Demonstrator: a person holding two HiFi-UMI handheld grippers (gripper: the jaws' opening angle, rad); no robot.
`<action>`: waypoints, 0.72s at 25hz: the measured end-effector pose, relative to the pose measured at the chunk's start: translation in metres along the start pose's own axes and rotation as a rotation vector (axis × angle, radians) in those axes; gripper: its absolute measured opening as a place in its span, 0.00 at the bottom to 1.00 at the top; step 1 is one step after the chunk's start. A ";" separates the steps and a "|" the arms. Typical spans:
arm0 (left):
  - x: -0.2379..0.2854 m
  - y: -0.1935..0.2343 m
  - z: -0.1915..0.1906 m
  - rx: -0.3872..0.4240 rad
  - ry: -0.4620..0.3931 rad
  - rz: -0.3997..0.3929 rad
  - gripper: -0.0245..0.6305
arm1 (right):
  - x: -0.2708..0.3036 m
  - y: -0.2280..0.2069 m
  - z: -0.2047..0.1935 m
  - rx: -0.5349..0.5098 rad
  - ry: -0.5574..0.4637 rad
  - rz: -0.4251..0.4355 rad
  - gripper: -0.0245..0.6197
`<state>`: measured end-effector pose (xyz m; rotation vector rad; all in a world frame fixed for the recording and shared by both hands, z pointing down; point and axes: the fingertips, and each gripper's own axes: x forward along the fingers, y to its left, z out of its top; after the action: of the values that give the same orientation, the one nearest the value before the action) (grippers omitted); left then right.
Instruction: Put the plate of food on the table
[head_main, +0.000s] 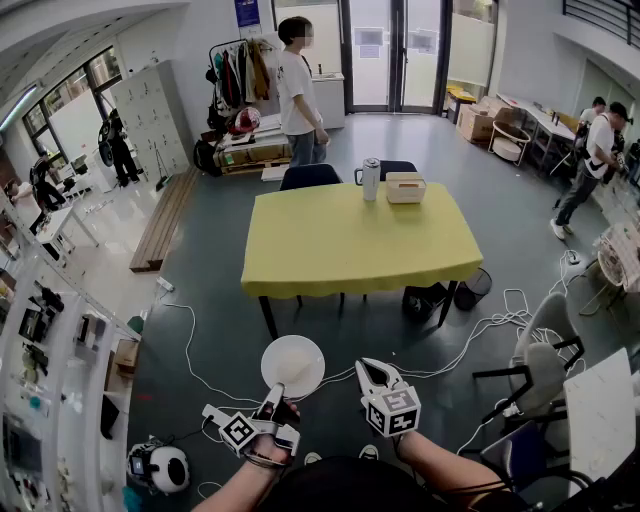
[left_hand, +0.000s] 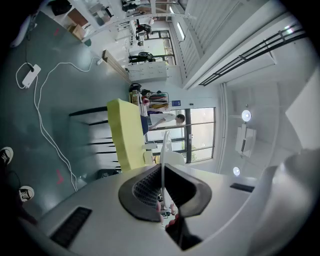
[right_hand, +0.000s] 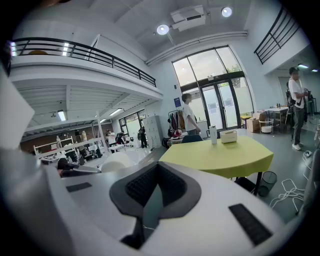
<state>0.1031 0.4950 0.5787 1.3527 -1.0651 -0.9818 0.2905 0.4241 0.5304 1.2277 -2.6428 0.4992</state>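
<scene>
My left gripper (head_main: 274, 394) is shut on the near rim of a round white plate (head_main: 293, 365), which it holds level over the floor; the plate's top looks plain white. In the left gripper view the plate (left_hand: 163, 150) stands edge-on as a thin white line pinched between the dark pads of that gripper (left_hand: 162, 187). To the right of the plate my right gripper (head_main: 370, 370) is shut with nothing in it. The right gripper view shows its own gripper (right_hand: 152, 192) closed and the plate (right_hand: 117, 162) off to the left. The yellow-clothed table (head_main: 350, 245) stands ahead, beyond both grippers.
On the table's far edge are a metal bottle (head_main: 371, 178) and a white box (head_main: 405, 187). A dark chair (head_main: 310, 176) sits behind it, and a person (head_main: 297, 95) stands further back. White cables (head_main: 480, 330) trail on the floor, and grey chairs (head_main: 545, 350) stand at the right.
</scene>
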 end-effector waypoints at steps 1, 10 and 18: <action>-0.001 0.004 0.004 0.011 -0.001 0.018 0.06 | 0.002 0.001 0.001 -0.002 -0.002 -0.001 0.05; -0.005 0.009 0.016 -0.009 -0.006 0.019 0.06 | 0.011 0.015 0.004 0.008 -0.021 0.037 0.06; -0.017 0.012 0.036 -0.007 -0.008 0.034 0.06 | 0.014 0.030 -0.002 0.024 -0.012 0.008 0.06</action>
<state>0.0632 0.5028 0.5884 1.3217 -1.0864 -0.9663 0.2584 0.4329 0.5296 1.2316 -2.6602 0.5276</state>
